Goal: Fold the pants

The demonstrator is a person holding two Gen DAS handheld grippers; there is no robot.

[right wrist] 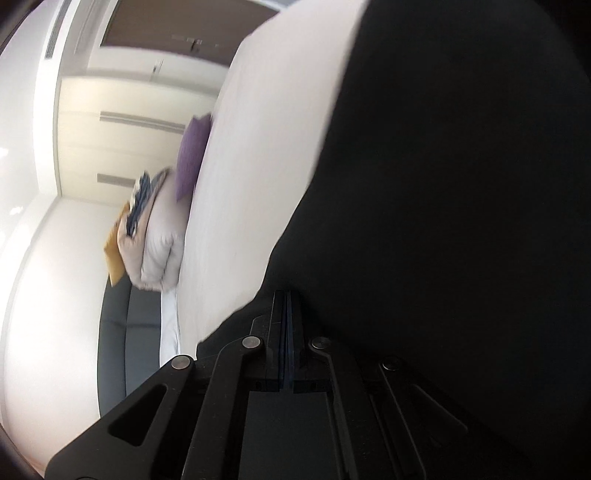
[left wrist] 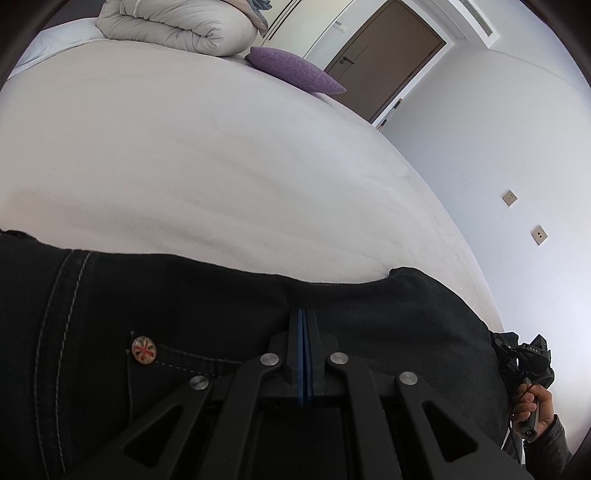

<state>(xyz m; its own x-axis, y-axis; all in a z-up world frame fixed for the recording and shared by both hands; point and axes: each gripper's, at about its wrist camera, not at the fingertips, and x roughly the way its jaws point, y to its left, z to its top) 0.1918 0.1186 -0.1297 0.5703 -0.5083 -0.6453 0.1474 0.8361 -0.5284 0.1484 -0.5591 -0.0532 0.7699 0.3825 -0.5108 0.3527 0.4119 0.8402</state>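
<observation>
Left wrist view: black two-finger left gripper [left wrist: 303, 314] has its blue-lined jaws pressed together on the upper edge of the black denim pants with pale stitching [left wrist: 166, 306]; the pants lie at the near side of the wide white bed sheet [left wrist: 203, 166]
Seen only here: round metal button with a red cross pattern [left wrist: 144, 350] at a pocket corner, and the person's other hand [left wrist: 535, 406] holding the black right gripper [left wrist: 526, 356] at the far right end of the cloth
Background here: purple cushion [left wrist: 295, 72] and rolled grey duvet [left wrist: 177, 26], well apart from the pants
Right wrist view: the right gripper [right wrist: 285, 295] shows jaws closed tight with dark cloth at them, so I judge it clamps the pants [right wrist: 461, 184]; the picture is blurred and strongly tilted
Seen only here: dark grey bed base [right wrist: 125, 332] below the sheet [right wrist: 258, 166], and a yellow pillow [right wrist: 114, 254] behind the duvet [right wrist: 162, 236]
Risk, slip: only a thin edge seems held in each gripper; heavy denim may pull out if lifted fast
Risk, uneven fold: if the two grippers travel unequally, the cloth can twist and the legs will not lie matched
Risk, drag: the hanging part may wrinkle the sheet
</observation>
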